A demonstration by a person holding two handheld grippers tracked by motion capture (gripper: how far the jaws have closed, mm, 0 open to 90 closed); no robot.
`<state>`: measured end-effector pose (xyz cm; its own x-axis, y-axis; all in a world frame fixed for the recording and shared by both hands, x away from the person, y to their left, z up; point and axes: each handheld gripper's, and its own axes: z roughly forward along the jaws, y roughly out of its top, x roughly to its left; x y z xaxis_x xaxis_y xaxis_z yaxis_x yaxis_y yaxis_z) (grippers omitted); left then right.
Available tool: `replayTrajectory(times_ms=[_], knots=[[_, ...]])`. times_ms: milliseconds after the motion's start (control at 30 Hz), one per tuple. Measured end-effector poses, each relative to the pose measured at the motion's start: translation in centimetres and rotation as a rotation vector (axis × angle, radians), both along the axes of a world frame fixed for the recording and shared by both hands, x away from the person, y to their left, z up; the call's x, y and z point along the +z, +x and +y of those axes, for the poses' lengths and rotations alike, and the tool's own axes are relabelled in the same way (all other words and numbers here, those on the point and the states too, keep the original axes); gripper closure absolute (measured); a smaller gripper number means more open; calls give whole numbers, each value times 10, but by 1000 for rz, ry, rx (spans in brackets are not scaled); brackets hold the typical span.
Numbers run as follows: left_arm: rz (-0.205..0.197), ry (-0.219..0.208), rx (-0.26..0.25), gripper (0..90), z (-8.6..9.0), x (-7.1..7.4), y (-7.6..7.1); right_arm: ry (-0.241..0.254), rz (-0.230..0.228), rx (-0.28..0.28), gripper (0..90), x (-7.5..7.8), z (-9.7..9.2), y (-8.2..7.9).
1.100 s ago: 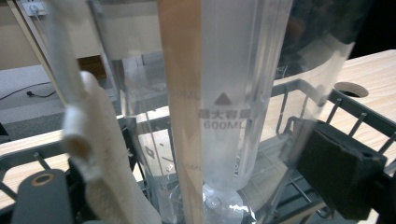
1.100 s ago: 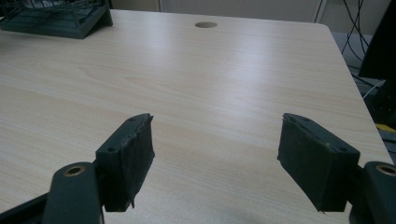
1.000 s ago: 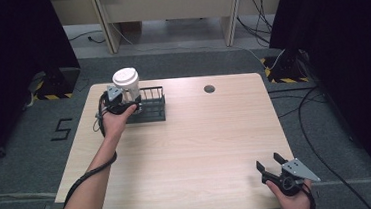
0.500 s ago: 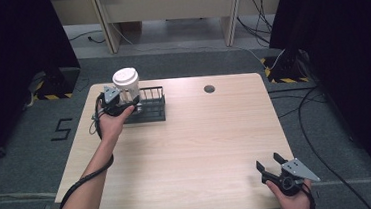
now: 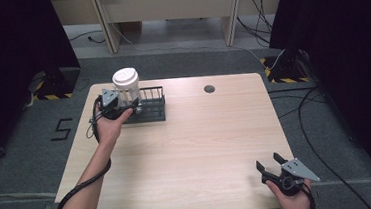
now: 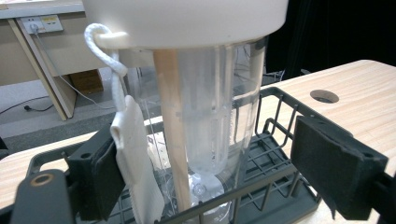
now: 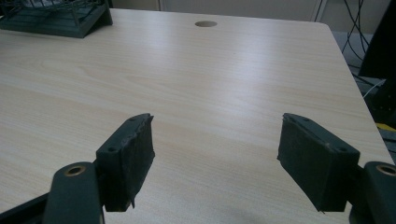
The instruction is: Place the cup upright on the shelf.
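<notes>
Standing inside the black wire rack (image 5: 153, 108), at its left end: a tall clear cup (image 5: 126, 89) with a white lid (image 6: 187, 18). Hanging from the lid, a white string and tag (image 6: 135, 158); beside them, a thin wooden stick (image 6: 173, 130).

Left gripper (image 5: 123, 106) low at the rack's left end, open, one pad on each side of the cup, not squeezing it yet. Right gripper (image 5: 268, 159) well apart from the rack, low over the counter (image 5: 201, 138), wide open, holding nothing.

Probably light, thin and smooth, so easy to dent or to let slip. Best to grab the clear wall in the middle, below the lid, with a soft squeeze. Better to keep the string out of the pads.
</notes>
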<state>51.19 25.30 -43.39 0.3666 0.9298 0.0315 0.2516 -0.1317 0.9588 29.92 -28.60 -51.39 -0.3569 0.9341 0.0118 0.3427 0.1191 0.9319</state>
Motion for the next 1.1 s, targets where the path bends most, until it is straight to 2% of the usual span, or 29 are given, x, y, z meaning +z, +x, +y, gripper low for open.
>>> replayTrajectory(times_ms=[333, 667, 1100], knots=[[-11, -1, -2, 142, 5, 2, -12, 0, -1, 0, 269, 0, 0, 0], [-2, 1, 0, 143, 13, -2, -25, -4, -1, 1, 270, 0, 0, 0], [-10, -3, -26, 143, 15, -4, -44, -4, 0, -1, 271, 0, 1, 0]])
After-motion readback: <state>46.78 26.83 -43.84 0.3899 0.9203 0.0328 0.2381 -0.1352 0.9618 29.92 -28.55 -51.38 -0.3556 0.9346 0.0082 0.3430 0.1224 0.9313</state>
